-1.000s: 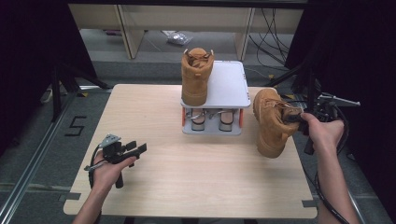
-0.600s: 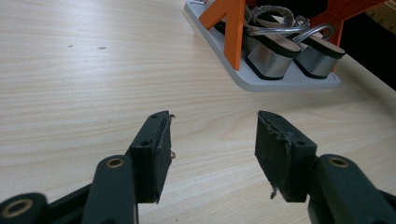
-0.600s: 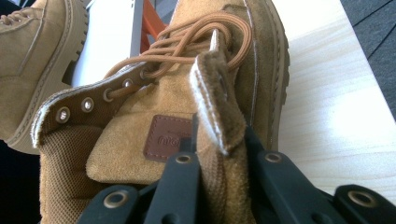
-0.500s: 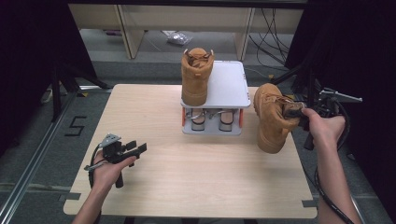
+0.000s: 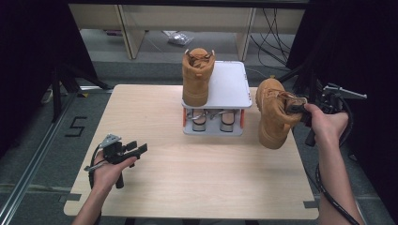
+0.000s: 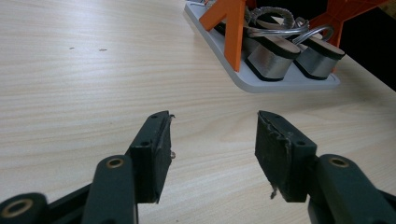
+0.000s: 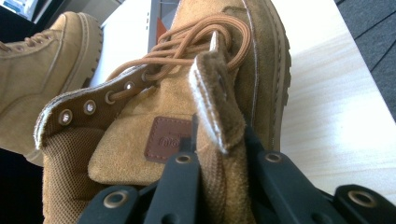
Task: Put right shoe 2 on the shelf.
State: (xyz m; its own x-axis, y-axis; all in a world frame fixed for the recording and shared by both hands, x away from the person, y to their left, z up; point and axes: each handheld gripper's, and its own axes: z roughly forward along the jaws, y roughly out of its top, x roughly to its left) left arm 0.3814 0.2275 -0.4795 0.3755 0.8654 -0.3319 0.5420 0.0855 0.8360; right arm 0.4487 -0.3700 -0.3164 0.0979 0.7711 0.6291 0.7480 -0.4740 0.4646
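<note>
The right gripper (image 5: 300, 105) is clamped on the collar of a tan boot (image 5: 274, 115), held off the worktop (image 5: 155, 187) at its right edge, just right of the white rack (image 5: 227, 89). The boot's long axis runs roughly toward and away from the person, toe at the far end and raised, sole facing left. The right gripper view adds the collar edge (image 7: 217, 112) pinched between the jaws, the laces and a leather tongue patch. The left gripper (image 5: 136, 150) rests released near the worktop's left front; its own view shows silver shoes (image 6: 289, 51) under the rack. A second boot (image 5: 197, 77) stands on the rack.
</note>
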